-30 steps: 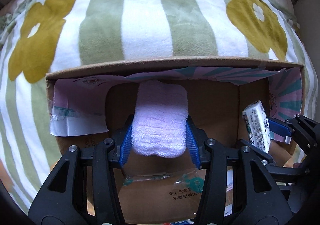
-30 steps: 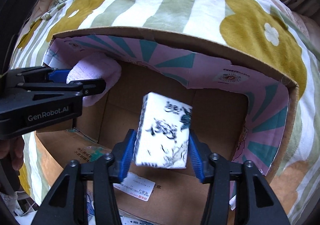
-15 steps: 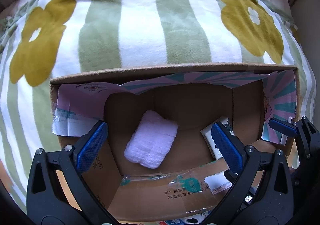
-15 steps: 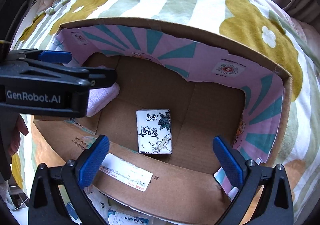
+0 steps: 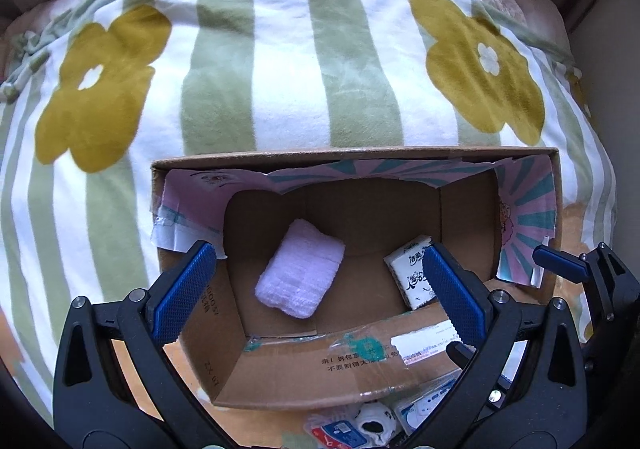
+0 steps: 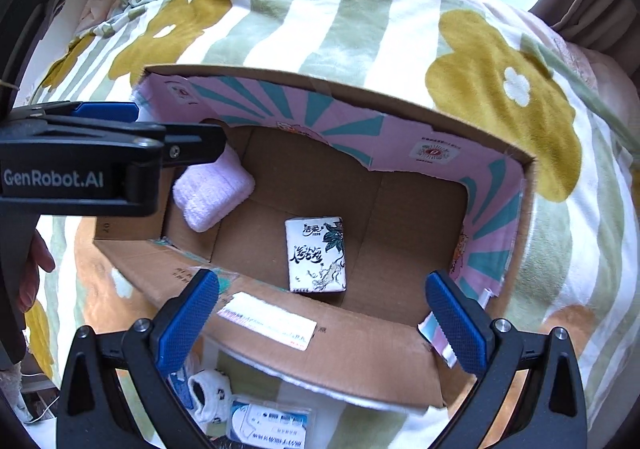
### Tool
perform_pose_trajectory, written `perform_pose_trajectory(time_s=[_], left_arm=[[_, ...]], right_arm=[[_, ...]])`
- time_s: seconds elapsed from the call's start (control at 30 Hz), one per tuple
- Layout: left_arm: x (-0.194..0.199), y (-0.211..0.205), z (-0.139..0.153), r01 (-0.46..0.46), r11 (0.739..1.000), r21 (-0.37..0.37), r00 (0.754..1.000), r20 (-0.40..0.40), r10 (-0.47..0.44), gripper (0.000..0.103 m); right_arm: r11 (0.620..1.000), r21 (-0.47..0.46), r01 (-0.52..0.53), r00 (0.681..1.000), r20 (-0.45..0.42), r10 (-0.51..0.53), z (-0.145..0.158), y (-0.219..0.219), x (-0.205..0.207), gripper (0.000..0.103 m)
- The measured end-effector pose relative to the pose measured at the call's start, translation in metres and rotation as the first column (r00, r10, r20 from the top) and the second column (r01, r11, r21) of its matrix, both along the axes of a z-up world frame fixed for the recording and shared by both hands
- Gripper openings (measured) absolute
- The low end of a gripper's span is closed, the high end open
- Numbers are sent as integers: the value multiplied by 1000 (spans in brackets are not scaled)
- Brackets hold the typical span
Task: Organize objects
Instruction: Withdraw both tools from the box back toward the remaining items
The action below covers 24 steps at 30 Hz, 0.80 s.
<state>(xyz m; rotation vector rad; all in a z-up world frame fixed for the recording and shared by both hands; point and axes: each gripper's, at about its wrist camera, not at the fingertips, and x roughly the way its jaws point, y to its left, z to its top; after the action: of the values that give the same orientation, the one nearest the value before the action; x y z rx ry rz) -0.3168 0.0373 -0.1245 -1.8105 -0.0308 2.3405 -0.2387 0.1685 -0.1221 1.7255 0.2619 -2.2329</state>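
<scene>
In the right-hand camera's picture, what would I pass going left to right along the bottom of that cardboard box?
Left gripper at the left edge → folded pink towel → tissue pack → bare cardboard floor → the cardboard box wall with pink and teal print.

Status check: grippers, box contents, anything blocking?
Left gripper and right gripper: jaws wide open, empty, above the brown cardboard box. Folded pink fluffy towel and white printed tissue pack lie apart on its floor. Nothing blocking.
</scene>
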Motion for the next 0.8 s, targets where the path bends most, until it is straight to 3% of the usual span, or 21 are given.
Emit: perform_pose_trajectory(time_s=[0.17, 0.37, 0.63, 0.8], left_arm=[[18, -8, 34, -6, 1000, 16, 999, -39, 7, 103], [52, -24, 87, -25, 1000, -15, 995, -98, 24, 103], [125, -47, 156, -64, 997, -51, 975, -216, 52, 103], [177, -61, 180, -110, 991, -81, 957, -276, 84, 103]], right_arm=[[1000, 3, 5, 1000, -3, -5, 26, -4, 13, 103], [1000, -1, 12, 999, -40, -12, 72, -5, 42, 103], [1000, 14, 13, 991, -134, -11, 126, -8, 94, 103], [999, -18, 36, 980, -195, -39, 149, 0, 134, 103]])
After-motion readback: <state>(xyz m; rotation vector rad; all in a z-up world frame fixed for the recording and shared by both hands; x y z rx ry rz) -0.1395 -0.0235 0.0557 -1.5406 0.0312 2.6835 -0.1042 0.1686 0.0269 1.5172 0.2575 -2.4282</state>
